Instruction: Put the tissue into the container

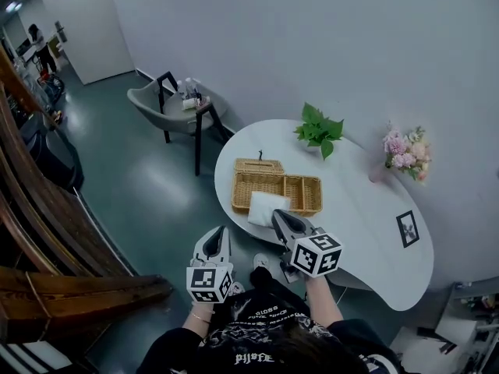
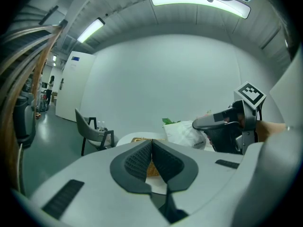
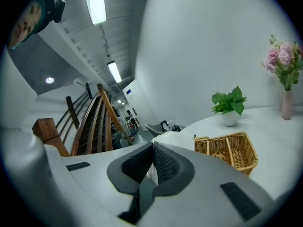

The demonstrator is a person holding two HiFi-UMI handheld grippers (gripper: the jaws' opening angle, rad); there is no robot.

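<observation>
Right gripper [image 1: 276, 213]: jaws closed on the tissue. In the right gripper view [image 3: 152, 148] white material shows pinched between the pads.
Tissue [image 1: 263, 207]: a soft white pack, held off the table by the right gripper. In the head view it overlaps the near edge of the basket. It juts forward past the jaws in the right gripper view [image 3: 169, 137], and the left gripper view shows it at the tip of the right gripper [image 2: 182, 132].
Basket [image 1: 312, 195]: a wicker container with several compartments, standing on the table. In the right gripper view [image 3: 232, 150] it lies to the right of the jaws, apart from the tissue. Its open compartments look empty.
Left gripper [image 1: 219, 230]: jaws closed together with nothing between them, as its own view shows [image 2: 151, 143]. It is held level over the floor beside the near left edge of the table, next to the right gripper.
Table [image 1: 366, 232]: white, with a rounded outline. The basket stands toward its left end.
Plant [image 1: 318, 131]: green leaves in a small white pot at the far edge of the table, behind the basket.
Flowers [image 1: 405, 153]: pink blooms in a vase near the wall, to the right of the plant.
Card [image 1: 407, 228]: a small dark-framed square with a marker, lying flat at the right of the table.
Chair [image 1: 168, 107]: grey, standing on the floor beyond the left end of the table, with small items on its seat.
</observation>
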